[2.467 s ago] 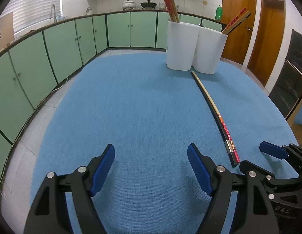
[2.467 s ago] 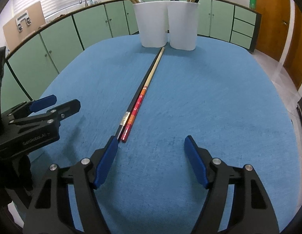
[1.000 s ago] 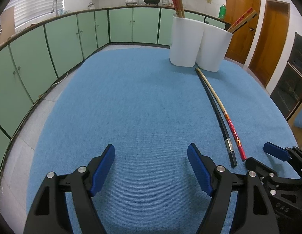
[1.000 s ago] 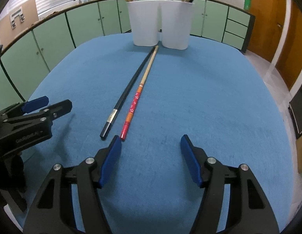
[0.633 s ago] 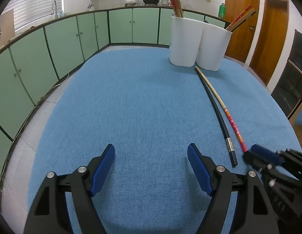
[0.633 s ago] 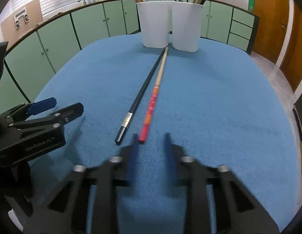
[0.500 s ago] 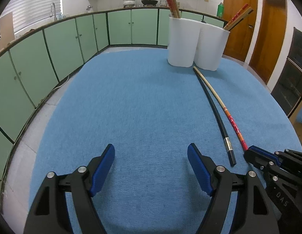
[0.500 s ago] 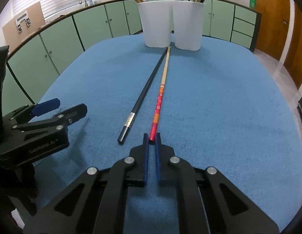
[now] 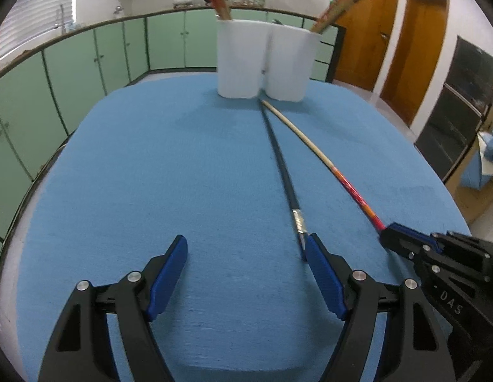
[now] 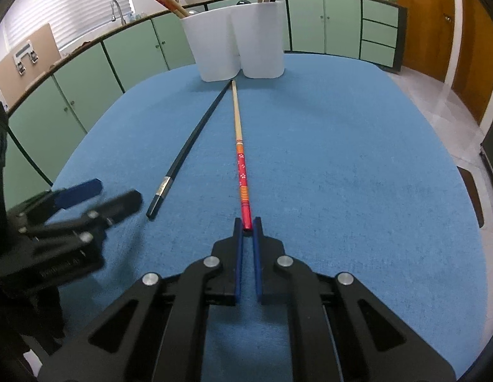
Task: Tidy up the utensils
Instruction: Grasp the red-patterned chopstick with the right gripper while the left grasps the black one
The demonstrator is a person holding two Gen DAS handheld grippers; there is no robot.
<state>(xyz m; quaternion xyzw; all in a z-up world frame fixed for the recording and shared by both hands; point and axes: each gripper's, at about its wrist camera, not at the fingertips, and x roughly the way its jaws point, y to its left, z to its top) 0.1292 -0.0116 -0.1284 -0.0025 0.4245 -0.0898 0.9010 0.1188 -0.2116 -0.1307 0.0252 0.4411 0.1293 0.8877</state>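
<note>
Two chopsticks lie on the blue surface (image 10: 358, 165), their far tips meeting just in front of the white holder (image 10: 237, 44) and their near ends spread apart. The red chopstick (image 10: 241, 172), pale at its far half and red with small flowers toward the near end, runs straight toward the right tool (image 10: 247, 227), whose blue pads are closed on its red tip. The black chopstick (image 10: 189, 146), with a silver band near its end, lies to the left of the red one, untouched on the cloth. In the left wrist view the left tool (image 9: 246, 248) hovers with its jaws wide apart and nothing between them; the near end of the black chopstick (image 9: 283, 172) lies just beside its right finger, and whether they touch cannot be told. The holder (image 9: 265, 60) has two joined cups, each with chopsticks standing in it, leaning outward. The right tool (image 9: 393, 235) shows at the right edge of that view, clamped on the red chopstick (image 9: 354, 191). Green cabinets (image 10: 135, 51) curve around behind the surface.
</note>
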